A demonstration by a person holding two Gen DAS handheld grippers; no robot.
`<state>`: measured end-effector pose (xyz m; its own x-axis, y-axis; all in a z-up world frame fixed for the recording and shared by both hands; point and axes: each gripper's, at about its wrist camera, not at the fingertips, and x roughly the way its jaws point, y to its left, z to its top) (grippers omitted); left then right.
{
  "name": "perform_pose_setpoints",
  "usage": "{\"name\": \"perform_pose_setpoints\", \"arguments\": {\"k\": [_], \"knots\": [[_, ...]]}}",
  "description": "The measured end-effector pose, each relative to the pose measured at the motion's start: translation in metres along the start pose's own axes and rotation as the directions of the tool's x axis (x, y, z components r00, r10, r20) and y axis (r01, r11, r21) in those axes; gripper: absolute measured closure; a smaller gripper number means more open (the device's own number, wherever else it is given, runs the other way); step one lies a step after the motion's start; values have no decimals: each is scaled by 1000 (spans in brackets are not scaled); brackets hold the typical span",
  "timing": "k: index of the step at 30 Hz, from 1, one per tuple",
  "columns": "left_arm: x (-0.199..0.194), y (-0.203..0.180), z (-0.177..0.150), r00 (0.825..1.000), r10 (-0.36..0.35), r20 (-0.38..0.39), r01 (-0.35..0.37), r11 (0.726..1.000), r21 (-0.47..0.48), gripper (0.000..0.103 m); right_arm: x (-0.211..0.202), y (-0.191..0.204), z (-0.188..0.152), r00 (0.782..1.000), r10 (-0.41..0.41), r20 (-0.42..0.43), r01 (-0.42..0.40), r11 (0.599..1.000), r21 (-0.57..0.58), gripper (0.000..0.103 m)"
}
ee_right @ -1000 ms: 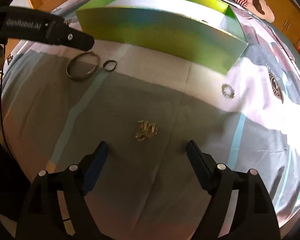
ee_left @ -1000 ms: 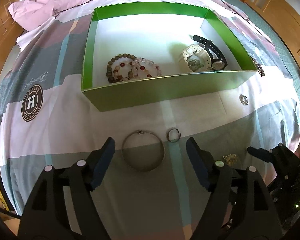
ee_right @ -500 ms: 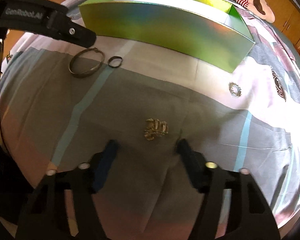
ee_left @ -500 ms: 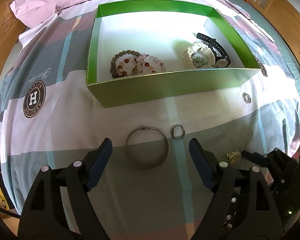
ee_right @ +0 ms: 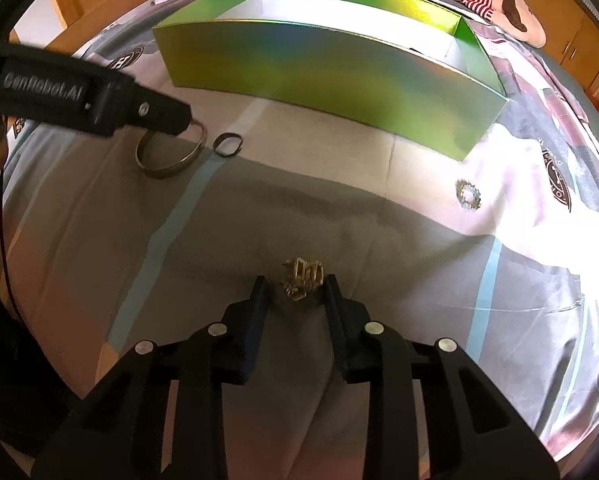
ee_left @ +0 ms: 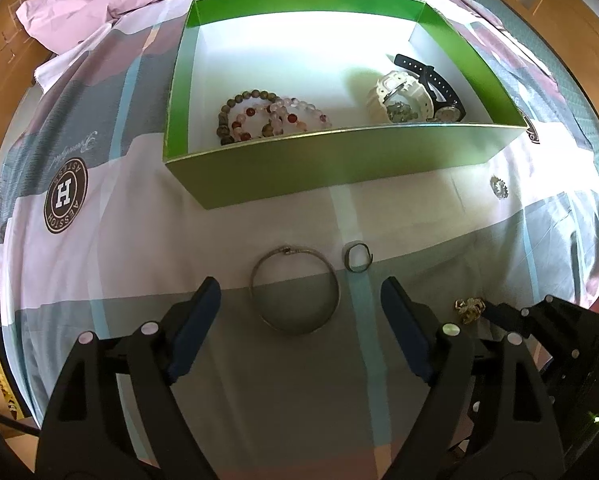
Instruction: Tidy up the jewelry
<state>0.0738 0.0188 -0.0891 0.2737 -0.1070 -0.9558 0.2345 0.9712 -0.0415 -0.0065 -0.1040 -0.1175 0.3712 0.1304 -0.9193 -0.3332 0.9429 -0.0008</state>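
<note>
The right claw [ee_right: 293, 294] is narrowing around a small gold trinket [ee_right: 302, 283], not clearly gripping it. The left claw [ee_left: 299, 308] is hanging wide, a silver bangle [ee_left: 294, 289] lying between its fingers and a dark ring [ee_left: 357, 257] just ahead. Beyond sits a green box [ee_left: 339, 164] holding beaded bracelets [ee_left: 267, 114] and two watches [ee_left: 415, 90]. The bedsheet [ee_left: 99, 248] is showing an "H" emblem [ee_left: 65, 197]; "GenRobot.AI" is marking the left claw.
</note>
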Motion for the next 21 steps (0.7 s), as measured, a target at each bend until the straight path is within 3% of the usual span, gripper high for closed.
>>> {"name": "perform_pose_setpoints", "arguments": {"k": [7, 10, 17, 19, 21], "knots": [[3, 0, 0, 1000, 3, -11, -3, 1000, 3, 19, 6, -1, 14, 1000, -5, 8, 5, 1000, 17, 72], [2, 6, 1, 999, -38, -19, 38, 999, -10, 19, 1, -12, 14, 999, -36, 33, 34, 997, 63, 72], [-1, 47, 5, 990, -141, -28, 135, 977, -163, 19, -8, -30, 17, 998, -43, 43, 38, 993, 108, 69], [-1, 53, 6, 986, -162, -28, 153, 969, -191, 19, -7, -32, 17, 998, -30, 46, 25, 993, 117, 58], [1, 55, 6, 986, -162, -32, 152, 967, -204, 19, -6, -32, 15, 999, -26, 45, 21, 993, 118, 57]]}}
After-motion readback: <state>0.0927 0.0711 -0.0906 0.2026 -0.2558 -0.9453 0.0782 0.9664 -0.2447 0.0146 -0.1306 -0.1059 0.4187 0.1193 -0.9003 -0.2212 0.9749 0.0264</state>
